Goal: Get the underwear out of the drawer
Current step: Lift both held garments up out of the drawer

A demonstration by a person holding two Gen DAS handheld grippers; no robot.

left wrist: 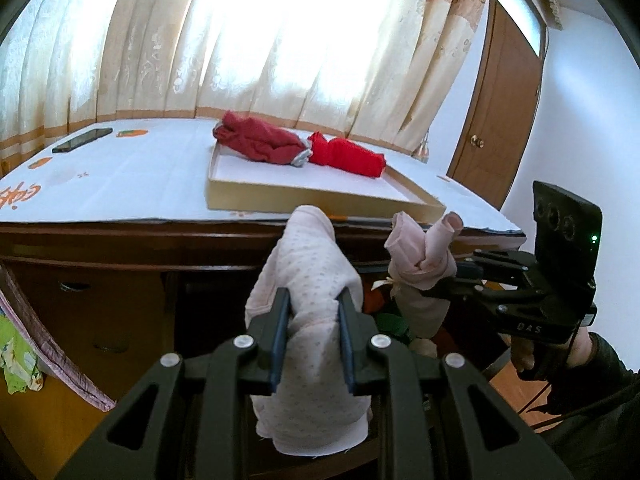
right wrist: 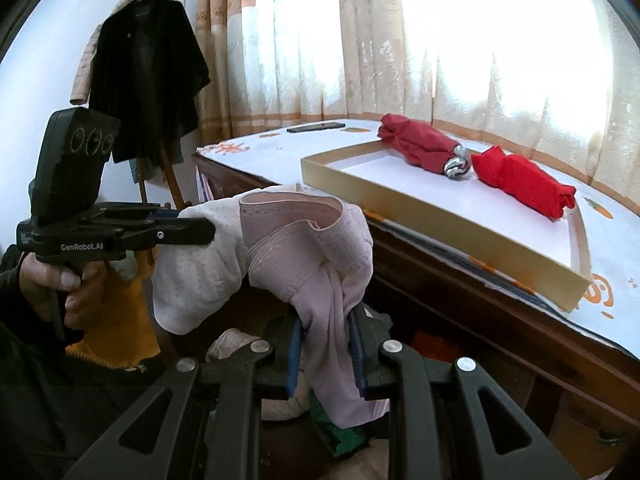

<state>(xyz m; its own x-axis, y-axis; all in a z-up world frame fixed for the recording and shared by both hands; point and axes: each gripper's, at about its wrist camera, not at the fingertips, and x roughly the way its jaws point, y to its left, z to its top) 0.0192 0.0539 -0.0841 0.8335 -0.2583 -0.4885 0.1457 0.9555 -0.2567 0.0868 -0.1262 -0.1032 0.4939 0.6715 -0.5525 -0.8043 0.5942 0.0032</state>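
Your left gripper [left wrist: 313, 340] is clamped on a pale pink dotted cotton underwear roll [left wrist: 308, 280]; the roll stands up between the blue-padded fingers [left wrist: 280, 344] and pokes out toward 12 o'clock, its lower end hanging below the jaws. In the right wrist view this left gripper [right wrist: 200, 232] sits at 9 o'clock, marked "GenRobot.AI" on its side.

Your right gripper [right wrist: 326, 354] is closed on a plain pink ribbed-edge underwear bundle [right wrist: 312, 248], which bulges upward from the jaws and touches the dotted roll [right wrist: 196, 272] on its left. From the left wrist view the right gripper [left wrist: 440, 280] shows at 3 o'clock, lettered "OAS" as far as you can read it.

Both garments are held in the air, in front of the dark wooden desk edge [left wrist: 120, 236]. At 12 o'clock a shallow tan cardboard tray [left wrist: 280, 200] lies on the white printed desk cover [left wrist: 140, 168], holding a dark red rolled garment [left wrist: 260, 144] and a bright red rolled garment [left wrist: 348, 158] at its far side; the near half of the tray floor is bare. A black phone [left wrist: 82, 140] lies at 10 o'clock.
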